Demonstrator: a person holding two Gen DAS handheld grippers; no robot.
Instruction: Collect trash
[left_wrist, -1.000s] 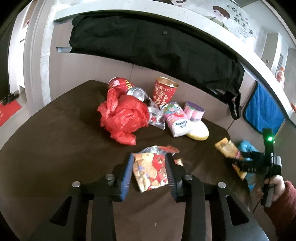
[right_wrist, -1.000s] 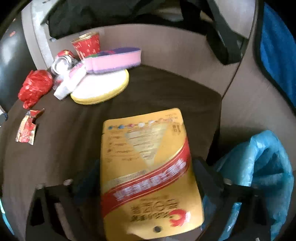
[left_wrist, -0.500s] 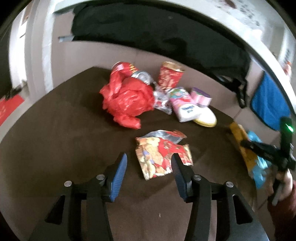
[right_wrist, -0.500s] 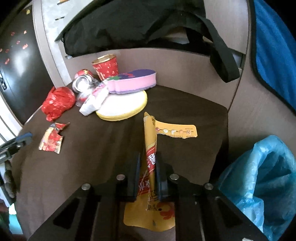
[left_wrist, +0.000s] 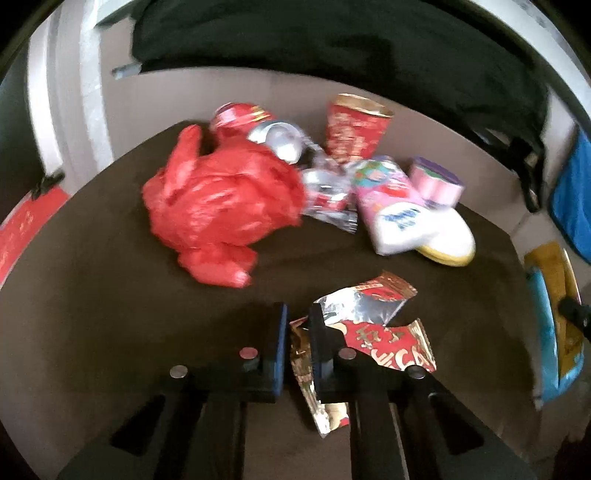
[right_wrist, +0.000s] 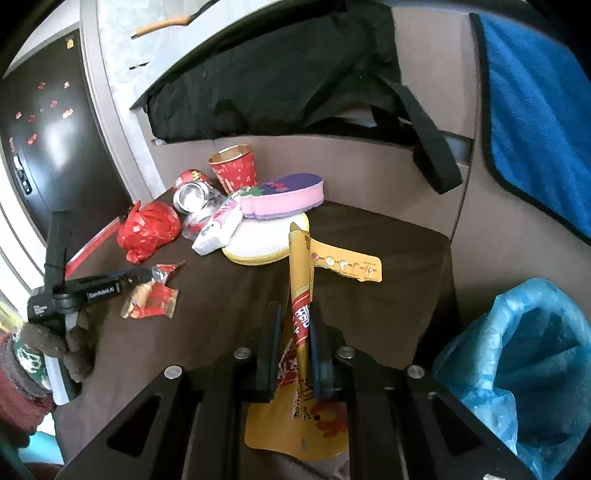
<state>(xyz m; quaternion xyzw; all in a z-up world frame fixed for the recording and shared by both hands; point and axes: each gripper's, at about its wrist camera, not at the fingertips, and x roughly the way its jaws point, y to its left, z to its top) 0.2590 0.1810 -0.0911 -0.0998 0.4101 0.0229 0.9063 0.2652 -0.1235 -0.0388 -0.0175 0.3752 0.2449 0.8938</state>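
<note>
Left tongs (left_wrist: 297, 328): clenched on the red snack wrapper (left_wrist: 384, 343), gripping its left edge; most of the torn wrapper spreads out to the right of the tongs and its silver inside faces up on the far side. A strip of it hangs down below the fingers.
Red snack wrapper, seen from the right wrist camera (right_wrist: 151, 291): lies low over the dark tabletop (right_wrist: 229, 295), with the left tongs (right_wrist: 138, 278) reaching it from the left side.
Right tongs (right_wrist: 293, 328): clenched on the yellow pouch (right_wrist: 301, 280), which stands edge-on between the fingers; its top rises beyond the fingertips, its bottom hangs below them, and a torn strip juts out to the right near its top.
Blue trash bag (right_wrist: 524, 362): open, off the right end of the tabletop, to the right of the right tongs and apart from the pouch.
Other trash on the tabletop: a crumpled red plastic bag (left_wrist: 221, 210), a crushed can (left_wrist: 280, 138), a red paper cup (left_wrist: 354, 127) standing upright, a pink tissue pack (left_wrist: 395, 206), and a pink and purple sponge (right_wrist: 284, 197) resting on a white and yellow disc (right_wrist: 266, 240); all lie grouped at the far side, well beyond both tongs.
Behind the tabletop: a black bag (right_wrist: 277, 88) on a ledge and a blue cloth (right_wrist: 535, 110) hanging to the right.
</note>
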